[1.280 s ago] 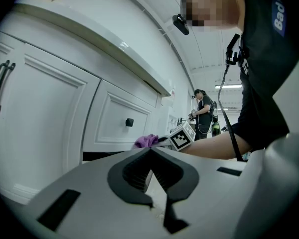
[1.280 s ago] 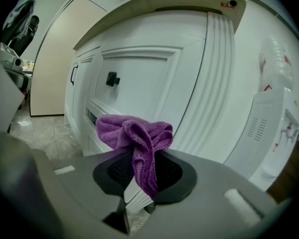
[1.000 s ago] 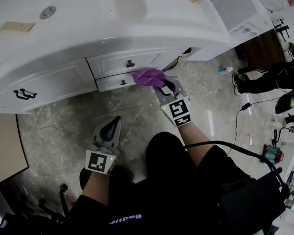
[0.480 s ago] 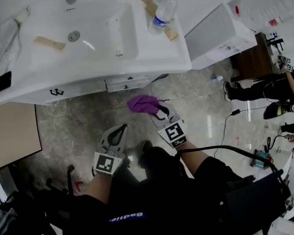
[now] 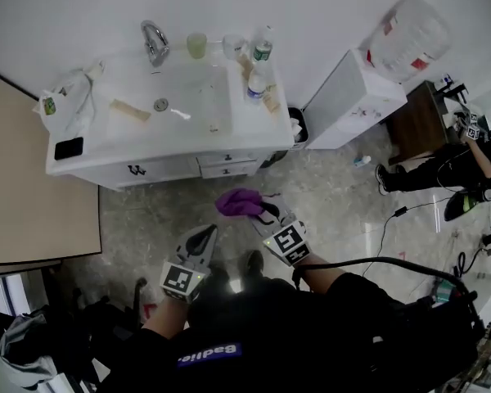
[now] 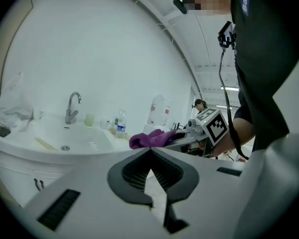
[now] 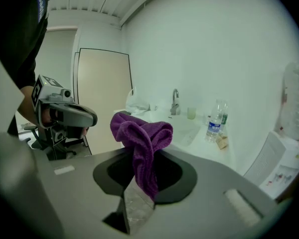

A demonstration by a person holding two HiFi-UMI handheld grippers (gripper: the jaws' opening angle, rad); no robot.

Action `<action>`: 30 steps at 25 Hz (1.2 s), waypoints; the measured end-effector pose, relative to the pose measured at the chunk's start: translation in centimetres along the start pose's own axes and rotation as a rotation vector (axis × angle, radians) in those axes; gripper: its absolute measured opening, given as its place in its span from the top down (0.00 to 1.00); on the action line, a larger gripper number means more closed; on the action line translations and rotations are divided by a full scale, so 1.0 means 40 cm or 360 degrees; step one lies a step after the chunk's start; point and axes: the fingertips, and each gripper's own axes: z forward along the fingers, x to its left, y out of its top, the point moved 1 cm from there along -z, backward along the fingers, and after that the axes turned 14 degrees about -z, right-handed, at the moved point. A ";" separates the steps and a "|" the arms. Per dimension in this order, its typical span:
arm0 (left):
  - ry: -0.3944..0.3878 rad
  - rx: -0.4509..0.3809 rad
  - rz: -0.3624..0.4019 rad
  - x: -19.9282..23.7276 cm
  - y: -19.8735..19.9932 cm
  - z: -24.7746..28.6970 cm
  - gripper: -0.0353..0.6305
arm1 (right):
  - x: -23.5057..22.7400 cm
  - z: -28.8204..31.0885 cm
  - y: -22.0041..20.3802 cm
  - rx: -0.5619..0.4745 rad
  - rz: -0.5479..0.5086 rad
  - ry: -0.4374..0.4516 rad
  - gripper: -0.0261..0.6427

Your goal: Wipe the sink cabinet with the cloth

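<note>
The person is now standing well back from the white sink cabinet (image 5: 159, 170). A second ago the soft purple cloth (image 5: 239, 202) was pressing on the cabinet's small white drawers (image 5: 227, 169). Now it is hanging over the grey stone floor (image 5: 344, 195), well apart from them, in the middle of the head view. The whole cabinet is showing, small, in the upper left of that frame. To me this is looking like the wiping is stopping, or the person is stepping away to look at the work.

The grey right gripper (image 5: 258, 210) is squeezing the cloth. In its own view the jaws are pinching the lower part of the cloth (image 7: 142, 138), and the top is bunching up above them. The grey left gripper (image 5: 203, 236) is carrying nothing. Its jaws are pressing together with nothing between them, and it is pointing up toward the cabinet from the lower middle of the frame.

Some things are hard to tell. The cabinet front is looking too small and far to show whether it is clean or wet. In both gripper views the gripper bodies are covering most of the doors and drawers. The clear plastic bottles (image 5: 260, 56) on the sink top are showing only as tiny shapes. A person (image 5: 466, 162) at the right edge is being cut off by the frame.
</note>
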 end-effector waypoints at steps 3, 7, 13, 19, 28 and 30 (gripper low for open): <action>0.0066 -0.0018 0.0044 -0.032 0.030 -0.041 0.94 | 0.009 -0.063 0.069 -0.0043 -0.0063 0.0031 0.83; 0.0066 -0.0052 0.0060 -0.104 0.080 -0.071 0.94 | 0.008 -0.147 0.138 -0.0093 -0.0114 0.0018 0.83; -0.0055 -0.0070 0.0179 -0.243 0.136 -0.106 0.94 | 0.019 -0.267 0.201 -0.0188 0.0005 -0.0025 0.83; -0.0120 -0.0139 0.0170 -0.322 0.183 -0.120 0.94 | 0.036 -0.342 0.201 -0.0230 0.0134 -0.0013 0.83; -0.0179 -0.0096 0.0243 -0.406 0.166 -0.118 0.94 | 0.073 -0.391 0.201 -0.0327 0.0186 0.0046 0.83; -0.0172 -0.0087 0.0259 -0.414 0.170 -0.127 0.94 | 0.081 -0.394 0.203 -0.0342 0.0181 0.0065 0.83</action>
